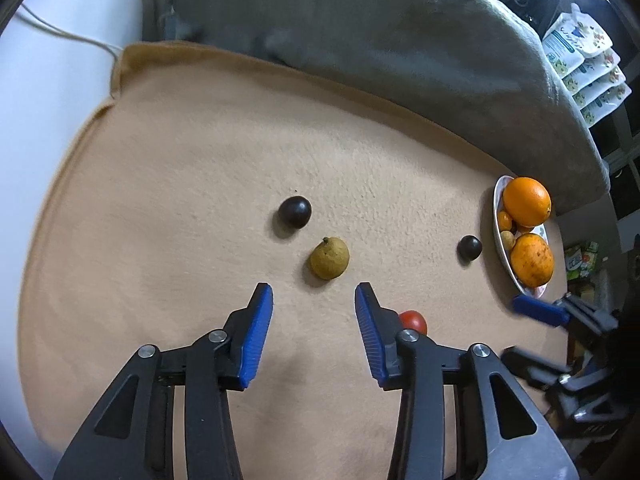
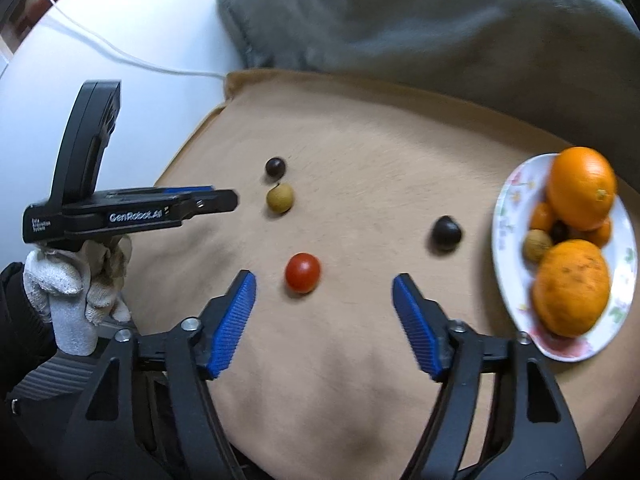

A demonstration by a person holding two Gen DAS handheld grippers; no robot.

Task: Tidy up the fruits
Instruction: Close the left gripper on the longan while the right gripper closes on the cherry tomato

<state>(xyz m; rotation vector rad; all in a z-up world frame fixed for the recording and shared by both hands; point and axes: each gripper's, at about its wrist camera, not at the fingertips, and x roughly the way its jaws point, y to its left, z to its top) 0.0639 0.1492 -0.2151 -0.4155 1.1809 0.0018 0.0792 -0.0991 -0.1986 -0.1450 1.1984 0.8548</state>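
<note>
Below the left gripper (image 1: 314, 300), its jaws apart and empty, a yellow-brown fruit (image 1: 330, 259) lies on the tan cloth (image 1: 160, 200), stem tip pointing up-left; from the right wrist, the right gripper (image 2: 324, 288) stands open behind a round tomato (image 2: 302, 272), plate (image 2: 505, 216) alongside

Domestic room, evidently a home. Tan fleece cloth (image 1: 200, 152) covers the work surface; grey blanket (image 1: 360, 32) lies along its far edge. Floral plate (image 2: 505, 216) at the right edge. Stacked printed packets (image 1: 584, 68) beyond.
</note>
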